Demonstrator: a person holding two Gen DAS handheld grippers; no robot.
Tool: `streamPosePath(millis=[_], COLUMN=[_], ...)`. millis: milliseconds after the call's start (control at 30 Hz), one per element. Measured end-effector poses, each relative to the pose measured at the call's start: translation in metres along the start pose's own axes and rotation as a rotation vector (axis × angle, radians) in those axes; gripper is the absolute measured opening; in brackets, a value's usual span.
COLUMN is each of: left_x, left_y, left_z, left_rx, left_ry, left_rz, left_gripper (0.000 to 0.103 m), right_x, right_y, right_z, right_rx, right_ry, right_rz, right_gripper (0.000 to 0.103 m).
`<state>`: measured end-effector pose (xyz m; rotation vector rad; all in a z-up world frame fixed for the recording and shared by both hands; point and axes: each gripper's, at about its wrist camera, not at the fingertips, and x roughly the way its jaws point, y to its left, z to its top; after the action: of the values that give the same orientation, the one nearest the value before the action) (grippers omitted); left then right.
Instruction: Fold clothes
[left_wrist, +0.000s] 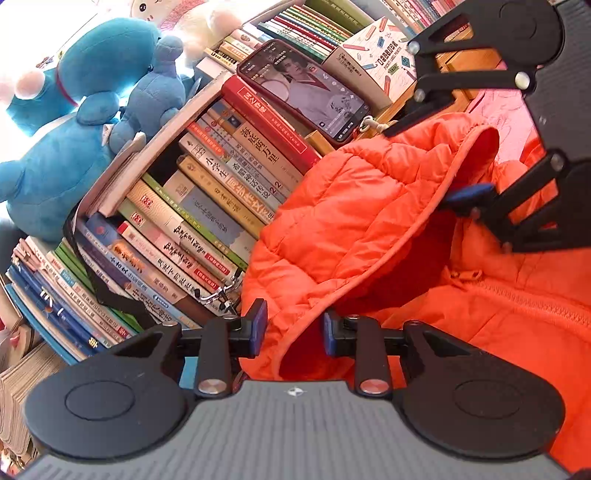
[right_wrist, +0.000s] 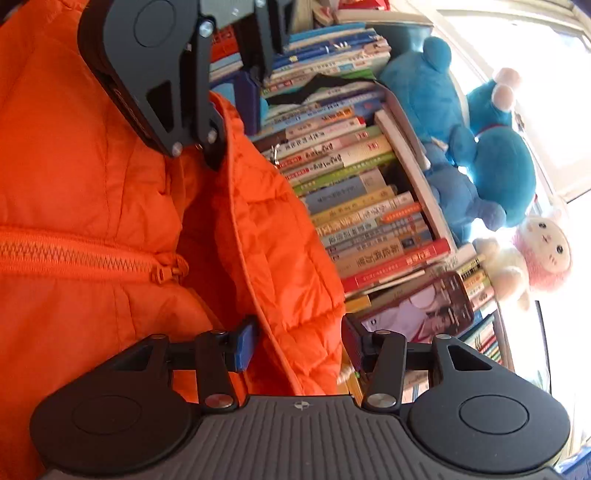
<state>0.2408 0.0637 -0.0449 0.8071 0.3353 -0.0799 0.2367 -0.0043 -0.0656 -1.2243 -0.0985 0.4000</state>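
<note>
Both grippers sit at the hood of the orange puffer jacket (left_wrist: 354, 206) lying near the stacked books (left_wrist: 207, 206), the left gripper (left_wrist: 294, 331) and right gripper (right_wrist: 298, 343) narrowly parted around its rim without pinching, so the hood fold apparently awaits a firm closing.

Left hand-held gripper (left_wrist: 293, 332): matte black linkage arms, silver screw heads at the pivots, blue rubber pads (left_wrist: 258, 326) on the fingertips, ribbed grey base plate (small compass-like mark in its centre), round black discs either side. Right hand-held gripper (right_wrist: 299, 345): same build, same blue pads (right_wrist: 246, 345).
</note>
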Motion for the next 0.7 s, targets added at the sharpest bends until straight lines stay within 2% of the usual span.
streamPosePath(millis=[67,133,300,367,400,433,467,700], left_x=[0.006,0.008,-0.001,-0.006,-0.009,-0.011,-0.013,-0.005], left_y=[0.0,0.004,0.038,0.044,0.046,0.046,0.045,0.001], left_z=[0.003,0.006,0.007,0.005,0.004,0.002,0.001,0.005], left_rx=[0.012,-0.025,-0.236,-0.236,-0.234,-0.21,-0.184,0.091], left_ry=[0.0,0.003,-0.039,-0.064,-0.077,-0.09,-0.103,-0.132], left_rz=[0.009,0.006,-0.031,-0.03,-0.031,-0.046,-0.06,-0.083], left_gripper=[0.029,0.029,0.029,0.029,0.029,0.029,0.029,0.03], right_x=[0.01,0.02,0.032,0.038,0.041,0.042,0.043,0.026], right_y=[0.002,0.002,0.006,0.005,0.004,0.001,-0.002,-0.009], right_z=[0.006,0.013,0.021,0.02,0.019,0.019,0.019,0.021], right_rx=[-0.02,-0.015,-0.008,0.008,0.024,0.044,0.064,0.056], right_ry=[-0.018,-0.028,-0.054,-0.052,-0.047,-0.042,-0.042,-0.116], right_rz=[0.005,0.011,0.001,0.003,0.007,0.013,0.021,0.006], right_gripper=[0.05,0.054,0.061,0.058,0.051,0.041,0.015,0.013])
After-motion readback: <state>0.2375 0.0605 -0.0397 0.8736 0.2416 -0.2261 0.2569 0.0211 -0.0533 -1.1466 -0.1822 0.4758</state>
